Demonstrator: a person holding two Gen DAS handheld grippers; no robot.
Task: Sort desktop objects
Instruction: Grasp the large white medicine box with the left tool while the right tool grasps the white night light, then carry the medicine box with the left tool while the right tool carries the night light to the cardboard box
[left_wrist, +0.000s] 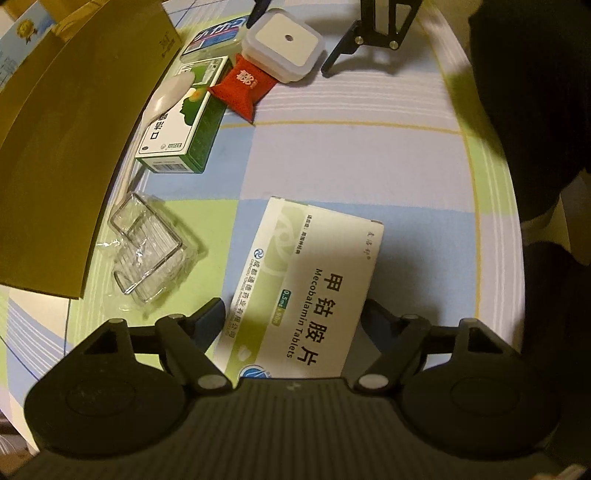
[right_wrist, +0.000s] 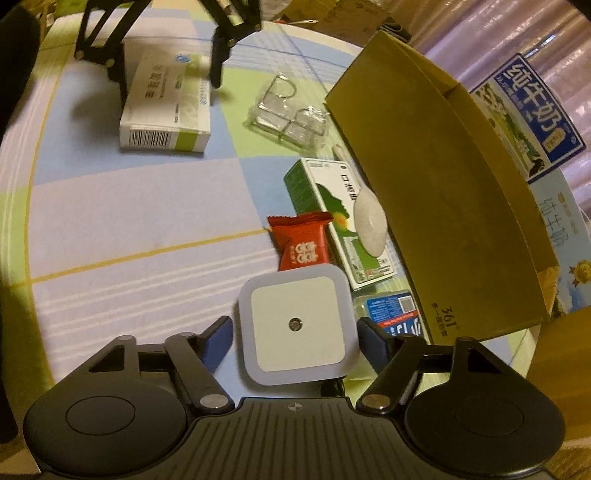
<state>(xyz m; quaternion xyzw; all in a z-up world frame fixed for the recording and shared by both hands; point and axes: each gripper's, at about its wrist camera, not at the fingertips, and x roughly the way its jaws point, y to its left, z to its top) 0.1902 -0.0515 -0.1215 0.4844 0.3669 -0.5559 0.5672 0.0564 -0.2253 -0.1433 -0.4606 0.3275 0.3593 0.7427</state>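
Lengthwise between left tongs (left_wrist: 295, 314), tablet box (left_wrist: 310, 288)

Left hand-held gripper (left_wrist: 294, 317): black ribbed body, two round side discs, silver pivot screws, dark blue finger pads (left_wrist: 207, 325). Right hand-held gripper (right_wrist: 295, 332): identical build.

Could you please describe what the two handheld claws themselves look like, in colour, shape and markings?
Both match. The left claw and right claw each have a black ribbed body with a small crosshair mark at its centre, two round black discs at the sides, black linkage bars joined by silver rivets, and dark blue finger pads. No cables show. A dark sleeve sits at the frame edge.
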